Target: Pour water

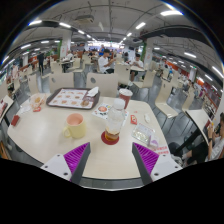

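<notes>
Gripper view — gripper point(110, 158) at lower centre, fingers spread wide, purple pads point(76, 155) facing inward, nothing held. Clear glass point(115, 124) on a red coaster point(111, 138), centre frame, just ahead of the fingers and between their lines, untouched. Yellow mug point(76, 126) left of the glass. Tray point(72, 98) beyond, upper left. All stand on a pale table point(50, 140); a seated person point(103, 62) shows far behind.
</notes>
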A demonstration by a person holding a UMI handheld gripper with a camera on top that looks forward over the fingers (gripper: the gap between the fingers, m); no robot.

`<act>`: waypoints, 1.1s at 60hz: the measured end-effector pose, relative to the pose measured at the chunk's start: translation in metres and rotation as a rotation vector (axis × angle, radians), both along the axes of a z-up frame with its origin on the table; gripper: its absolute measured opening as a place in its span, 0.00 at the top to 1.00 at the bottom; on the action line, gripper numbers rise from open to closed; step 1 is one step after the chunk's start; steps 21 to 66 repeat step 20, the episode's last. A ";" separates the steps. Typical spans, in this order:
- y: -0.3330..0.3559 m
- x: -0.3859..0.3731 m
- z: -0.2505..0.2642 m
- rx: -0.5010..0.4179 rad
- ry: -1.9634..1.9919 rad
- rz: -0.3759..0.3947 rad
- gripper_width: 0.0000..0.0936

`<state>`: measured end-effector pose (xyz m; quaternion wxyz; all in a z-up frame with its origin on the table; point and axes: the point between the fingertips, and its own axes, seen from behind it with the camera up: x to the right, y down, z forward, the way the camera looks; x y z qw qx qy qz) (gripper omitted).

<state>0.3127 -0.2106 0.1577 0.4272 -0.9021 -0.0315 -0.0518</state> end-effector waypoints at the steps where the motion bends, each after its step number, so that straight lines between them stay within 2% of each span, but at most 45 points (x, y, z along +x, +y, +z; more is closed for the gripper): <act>1: -0.002 0.000 0.001 0.002 0.006 -0.002 0.09; 20: -0.010 -0.001 0.014 0.030 0.017 0.023 0.10; 66: -0.010 -0.001 0.014 0.030 0.017 0.023 0.10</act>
